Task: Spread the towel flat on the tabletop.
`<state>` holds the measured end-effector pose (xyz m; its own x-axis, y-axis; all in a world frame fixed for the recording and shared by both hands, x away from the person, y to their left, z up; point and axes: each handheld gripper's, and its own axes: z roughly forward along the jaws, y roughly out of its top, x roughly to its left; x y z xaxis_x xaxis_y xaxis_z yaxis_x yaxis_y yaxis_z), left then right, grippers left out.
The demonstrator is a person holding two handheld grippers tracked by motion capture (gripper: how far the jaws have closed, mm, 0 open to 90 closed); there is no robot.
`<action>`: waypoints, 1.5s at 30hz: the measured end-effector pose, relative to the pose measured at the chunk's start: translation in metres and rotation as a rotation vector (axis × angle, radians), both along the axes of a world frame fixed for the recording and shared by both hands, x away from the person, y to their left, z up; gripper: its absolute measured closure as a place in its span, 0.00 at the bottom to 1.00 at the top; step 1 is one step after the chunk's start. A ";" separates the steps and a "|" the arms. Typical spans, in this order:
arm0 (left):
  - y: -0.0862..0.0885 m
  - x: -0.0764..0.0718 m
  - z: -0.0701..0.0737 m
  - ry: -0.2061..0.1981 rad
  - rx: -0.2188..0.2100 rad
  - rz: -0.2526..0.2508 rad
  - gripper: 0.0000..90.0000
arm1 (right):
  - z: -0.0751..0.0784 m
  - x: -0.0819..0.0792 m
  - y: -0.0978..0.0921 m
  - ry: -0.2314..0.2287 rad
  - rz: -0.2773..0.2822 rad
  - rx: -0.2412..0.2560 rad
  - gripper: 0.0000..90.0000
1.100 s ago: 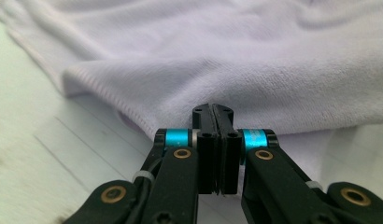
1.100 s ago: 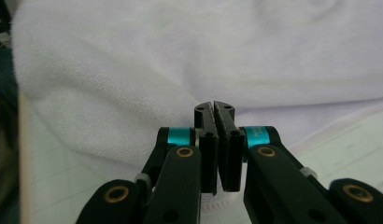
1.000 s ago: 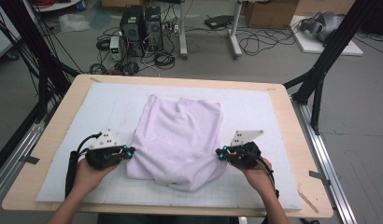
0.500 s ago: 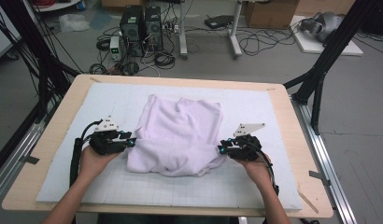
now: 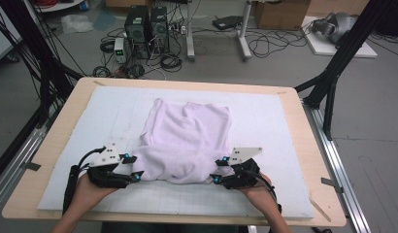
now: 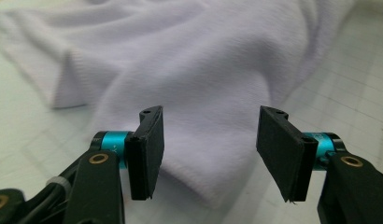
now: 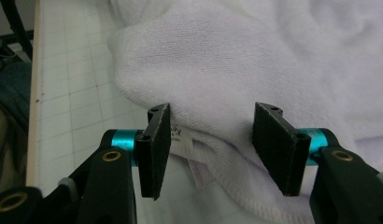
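Note:
A white knit garment lies partly folded on the gridded white mat, with its near part doubled into a thick roll. My left gripper is at the roll's near-left corner. In the left gripper view the left gripper is open, and the rounded fold of the garment lies between and just beyond its jaws. My right gripper is at the near-right corner. The right gripper is open too, astride the garment's edge, where a small label shows.
The mat rests on a wooden table with bare mat on both sides of the garment and in front of it. Black frame posts stand at the table's sides. Computers and cables are on the floor beyond.
The garment's near edge now lies farther from the person, doubled over. Both grippers went forward over the cloth, then drew back a little to its near corners.

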<state>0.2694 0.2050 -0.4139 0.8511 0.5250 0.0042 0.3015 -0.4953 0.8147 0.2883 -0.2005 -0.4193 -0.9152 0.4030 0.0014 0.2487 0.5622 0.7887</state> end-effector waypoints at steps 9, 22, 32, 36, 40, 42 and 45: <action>-0.023 0.010 -0.022 0.045 0.123 -0.081 0.95 | -0.008 0.012 0.014 0.042 0.016 -0.065 0.86; -0.001 0.024 0.032 -0.069 0.032 0.061 0.97 | 0.046 0.020 -0.014 0.018 -0.012 0.012 0.88; -0.011 0.114 0.005 0.041 0.044 0.233 0.97 | 0.012 0.104 -0.010 0.131 -0.171 -0.046 0.89; -0.010 0.123 -0.005 0.073 0.060 0.234 0.96 | -0.008 0.118 -0.005 0.173 -0.177 -0.065 0.87; 0.001 0.111 0.010 0.045 0.006 0.228 0.80 | 0.002 0.111 -0.010 0.126 -0.186 -0.051 0.77; 0.005 0.101 0.019 0.018 -0.014 0.218 0.71 | 0.012 0.103 -0.017 0.096 -0.203 -0.021 0.71; 0.008 0.079 0.026 -0.027 -0.032 0.177 0.62 | 0.024 0.086 -0.026 0.032 -0.203 0.041 0.67</action>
<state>0.3484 0.2132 -0.3874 0.7455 0.6665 0.0069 0.3594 -0.4106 0.8380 0.3748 -0.2261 -0.3957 -0.8142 0.5785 0.0493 0.3792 0.4655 0.7997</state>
